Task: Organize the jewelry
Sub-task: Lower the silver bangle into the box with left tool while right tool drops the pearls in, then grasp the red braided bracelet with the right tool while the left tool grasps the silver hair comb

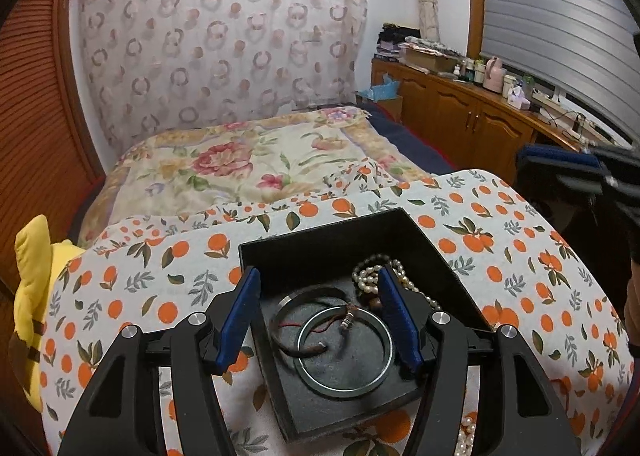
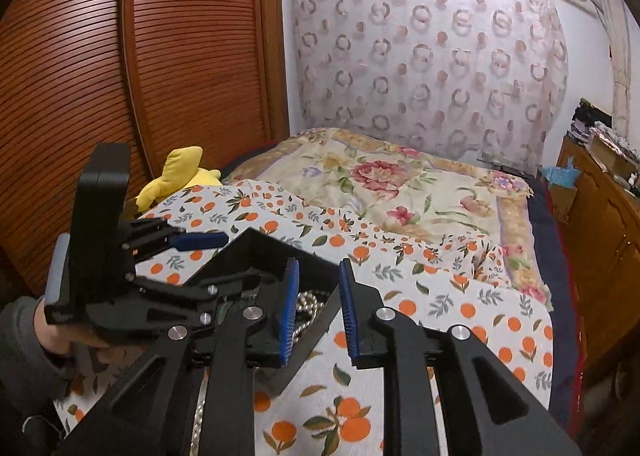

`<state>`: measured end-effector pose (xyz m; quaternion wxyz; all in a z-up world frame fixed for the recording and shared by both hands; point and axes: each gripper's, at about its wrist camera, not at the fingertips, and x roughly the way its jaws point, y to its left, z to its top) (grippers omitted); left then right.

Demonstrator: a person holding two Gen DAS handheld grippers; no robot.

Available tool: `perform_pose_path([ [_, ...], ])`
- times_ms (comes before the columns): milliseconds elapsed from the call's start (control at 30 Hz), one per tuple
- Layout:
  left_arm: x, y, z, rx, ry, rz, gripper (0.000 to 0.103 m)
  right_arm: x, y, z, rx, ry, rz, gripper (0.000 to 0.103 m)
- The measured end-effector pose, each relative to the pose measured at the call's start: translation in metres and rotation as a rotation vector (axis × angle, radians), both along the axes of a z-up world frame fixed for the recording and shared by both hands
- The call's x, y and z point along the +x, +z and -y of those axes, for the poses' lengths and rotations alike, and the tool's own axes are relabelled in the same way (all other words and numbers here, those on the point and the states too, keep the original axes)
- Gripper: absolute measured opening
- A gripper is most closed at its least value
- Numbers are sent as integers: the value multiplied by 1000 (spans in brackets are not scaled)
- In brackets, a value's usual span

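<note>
A black jewelry box (image 1: 320, 234) sits on an orange-print cloth. It holds a silver bangle (image 1: 345, 354), a thin dark bangle (image 1: 310, 292), a cord bracelet (image 1: 347, 320) and a pearl bracelet (image 1: 370, 276). My left gripper (image 1: 320, 316) is open and hovers over the box, its fingers either side of the jewelry. My right gripper (image 2: 318, 312) is open and empty above the box's right edge (image 2: 264, 244). Pearls (image 2: 306, 304) show by its left finger. The left gripper (image 2: 192, 242) also shows in the right wrist view. More pearls (image 1: 466, 436) lie on the cloth outside the box.
The orange-print cloth (image 1: 500, 256) covers a raised surface in front of a bed with a floral quilt (image 1: 248, 164). A yellow plush toy (image 1: 32, 288) lies at the left. A wooden cabinet (image 1: 472, 112) with bottles stands at the right, a slatted wardrobe (image 2: 160, 76) at the left.
</note>
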<state>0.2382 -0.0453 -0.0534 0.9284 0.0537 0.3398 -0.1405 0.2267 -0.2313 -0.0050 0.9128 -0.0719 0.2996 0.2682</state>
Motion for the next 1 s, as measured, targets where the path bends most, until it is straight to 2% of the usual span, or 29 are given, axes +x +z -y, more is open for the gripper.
perform_pose_path([
  [233, -28, 9, -3, -3, -6, 25, 59, -36, -11, 15, 34, -6, -15, 23],
  [500, -90, 12, -24, -23, -17, 44, 59, -95, -42, 31, 27, -25, -56, 23],
  [767, -135, -7, -57, -39, -11, -21, 59, -132, -81, 44, 17, -53, -146, 23],
  [1000, -153, -30, -69, -107, -18, -103, 46, -140, -102, 46, -27, -68, -188, 23],
])
